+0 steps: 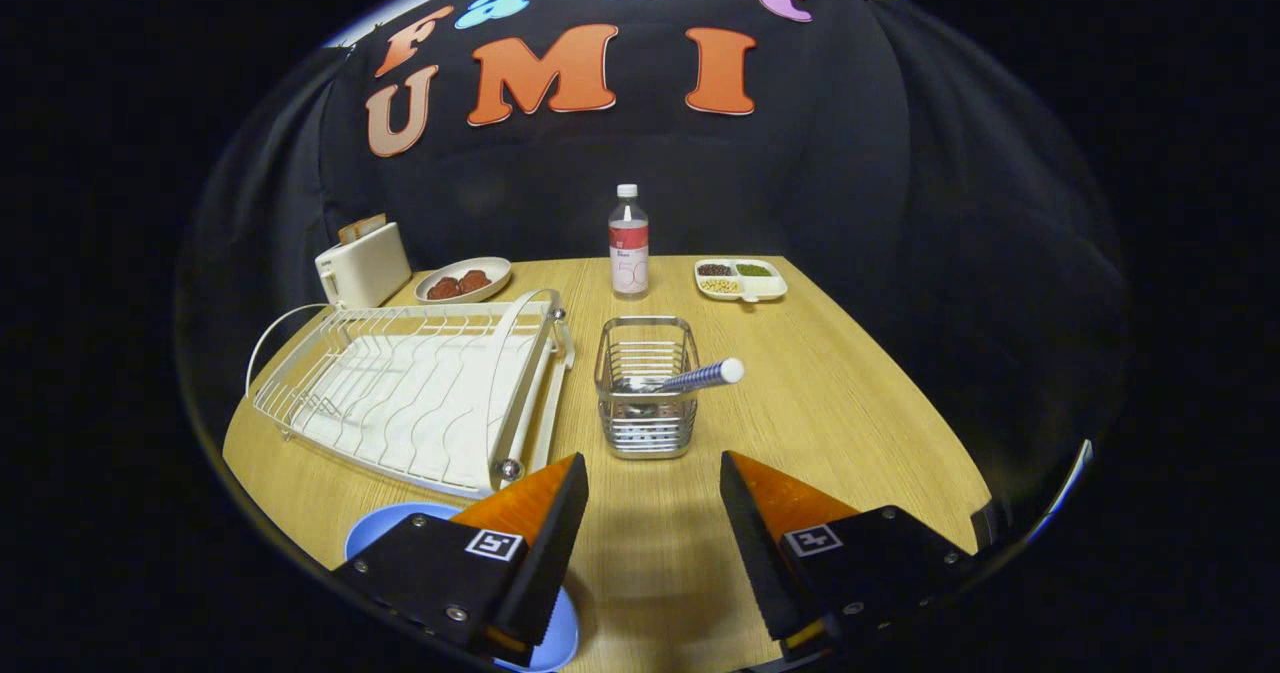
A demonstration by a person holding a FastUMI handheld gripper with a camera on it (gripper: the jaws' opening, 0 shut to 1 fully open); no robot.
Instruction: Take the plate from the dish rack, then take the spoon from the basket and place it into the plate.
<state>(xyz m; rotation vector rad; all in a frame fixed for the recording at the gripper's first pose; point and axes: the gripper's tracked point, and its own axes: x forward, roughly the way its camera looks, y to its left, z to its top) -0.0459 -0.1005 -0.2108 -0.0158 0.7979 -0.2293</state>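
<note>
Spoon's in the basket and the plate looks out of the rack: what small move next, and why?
Probably ease the open gripper forward and up toward the spoon, whose handle leans over the basket rim just ahead of the fingers. The blue plate already lies on the table under the left finger; the dish rack holds no plate.

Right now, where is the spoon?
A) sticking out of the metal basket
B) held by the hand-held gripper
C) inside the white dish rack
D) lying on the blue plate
A: the spoon leans in the metal basket, its handle poking over the rim, beyond the open hand-held gripper.
</note>
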